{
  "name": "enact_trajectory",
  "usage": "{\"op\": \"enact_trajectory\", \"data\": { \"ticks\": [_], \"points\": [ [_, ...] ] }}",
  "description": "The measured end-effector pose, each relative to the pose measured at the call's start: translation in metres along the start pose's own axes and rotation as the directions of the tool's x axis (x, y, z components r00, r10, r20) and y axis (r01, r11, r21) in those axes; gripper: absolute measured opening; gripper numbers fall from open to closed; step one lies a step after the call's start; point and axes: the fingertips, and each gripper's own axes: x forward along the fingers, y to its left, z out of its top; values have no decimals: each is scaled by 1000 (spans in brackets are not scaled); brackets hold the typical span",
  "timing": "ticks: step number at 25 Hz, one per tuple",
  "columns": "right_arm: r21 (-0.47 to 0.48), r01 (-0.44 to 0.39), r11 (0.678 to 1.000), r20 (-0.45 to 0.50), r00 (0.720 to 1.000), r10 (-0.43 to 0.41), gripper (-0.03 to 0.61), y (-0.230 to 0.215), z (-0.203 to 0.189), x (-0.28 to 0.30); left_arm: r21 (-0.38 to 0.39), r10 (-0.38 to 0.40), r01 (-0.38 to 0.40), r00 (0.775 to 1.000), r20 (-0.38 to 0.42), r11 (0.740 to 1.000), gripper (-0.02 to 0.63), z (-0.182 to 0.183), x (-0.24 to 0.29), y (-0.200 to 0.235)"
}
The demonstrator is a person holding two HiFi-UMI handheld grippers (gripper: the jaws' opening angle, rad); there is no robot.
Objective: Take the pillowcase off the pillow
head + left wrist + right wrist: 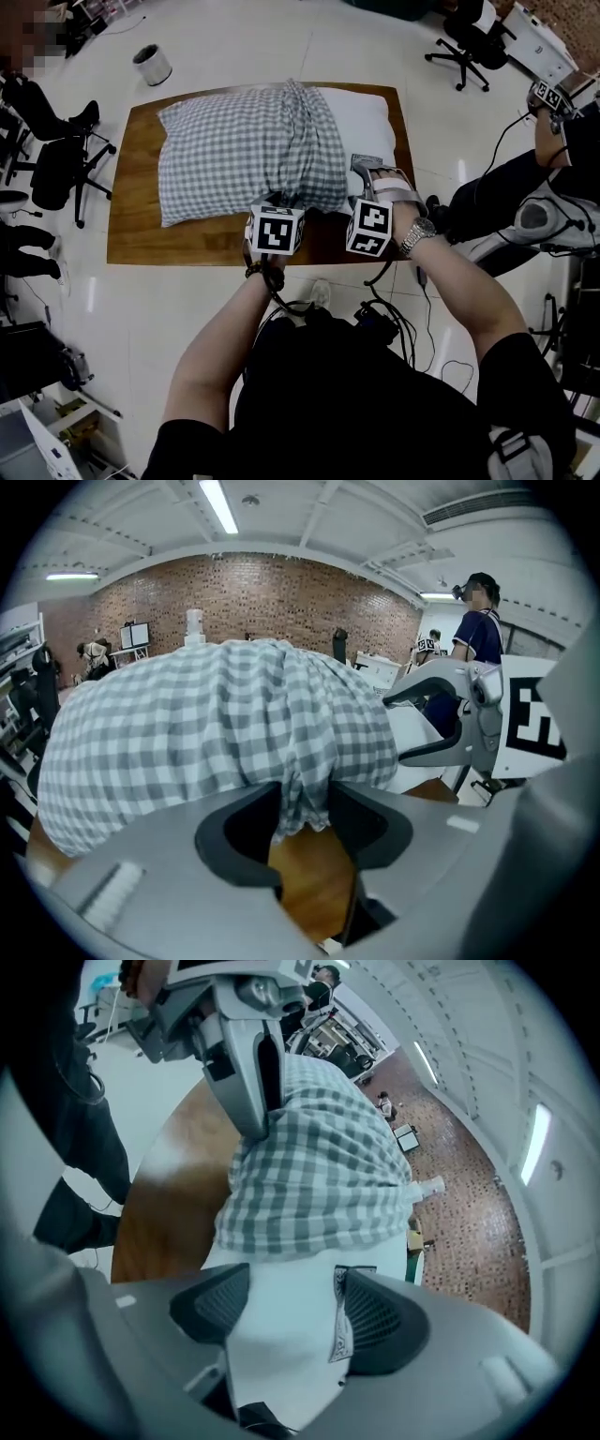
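Observation:
A pillow lies on the wooden table (131, 246). The grey-and-white checked pillowcase (244, 150) covers its left part and is bunched at mid-length; the bare white pillow (364, 122) shows at the right. My left gripper (281, 201) is at the near edge, shut on a gathered fold of the pillowcase (302, 794), which hangs between its jaws over the table (314, 878). My right gripper (367, 169) is at the pillow's near right corner. Its jaws stand wide around the white pillow (281, 1335), by a sewn-in label (342, 1327). The pillowcase (319, 1176) and the left gripper (244, 1072) lie beyond.
A small white bin (152, 64) stands on the floor behind the table. Office chairs stand at the left (56, 164) and back right (464, 37). A person (562, 131) is close at the right. Cables (380, 319) lie on the floor near my feet.

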Motion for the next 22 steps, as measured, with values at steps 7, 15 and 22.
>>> {"op": "enact_trajectory", "data": {
  "ticks": [7,15,22],
  "points": [
    [-21,100,995,-33,994,-101,62,-24,15,0,105,38,-34,998,-44,994,23,0,-7,37],
    [-6,151,988,-41,988,-151,21,-30,3,-18,73,73,-72,997,-6,995,17,-11,-31,70],
    [28,182,983,-53,982,-181,18,-36,-16,-37,23,89,-90,996,22,996,15,-9,-62,94]
  ]
}}
